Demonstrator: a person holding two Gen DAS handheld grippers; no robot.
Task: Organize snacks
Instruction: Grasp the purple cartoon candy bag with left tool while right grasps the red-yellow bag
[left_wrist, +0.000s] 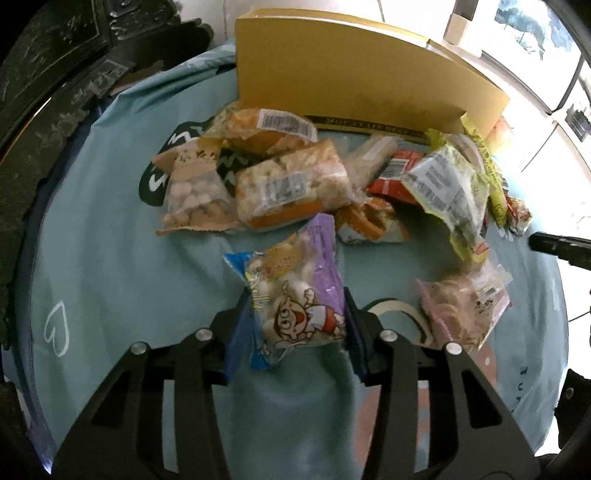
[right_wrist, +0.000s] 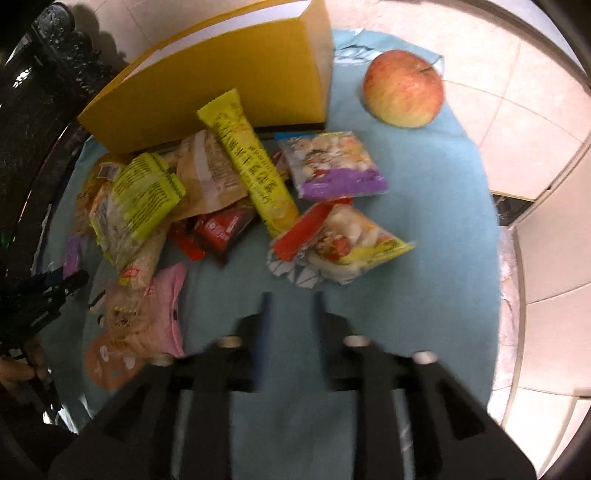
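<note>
My left gripper (left_wrist: 297, 314) is shut on a purple and blue snack bag (left_wrist: 306, 280) with a cartoon figure; its blue pads press on both sides of the bag, just over the blue cloth (left_wrist: 110, 258). Behind it lies a pile of snack packs (left_wrist: 291, 184) in front of a yellow cardboard box (left_wrist: 332, 74). My right gripper (right_wrist: 291, 306) stands open with nothing between its fingers, a little short of a red and yellow snack bag (right_wrist: 340, 240). Another purple bag (right_wrist: 332, 166) and a long yellow stick pack (right_wrist: 251, 162) lie further back.
A red-yellow apple (right_wrist: 404, 88) sits on the cloth to the right of the box (right_wrist: 221, 85). A pink packet (right_wrist: 147, 314) lies at the left of the right wrist view. Dark carved furniture (left_wrist: 44, 92) borders the left side. Pale floor tiles (right_wrist: 517, 110) surround the cloth.
</note>
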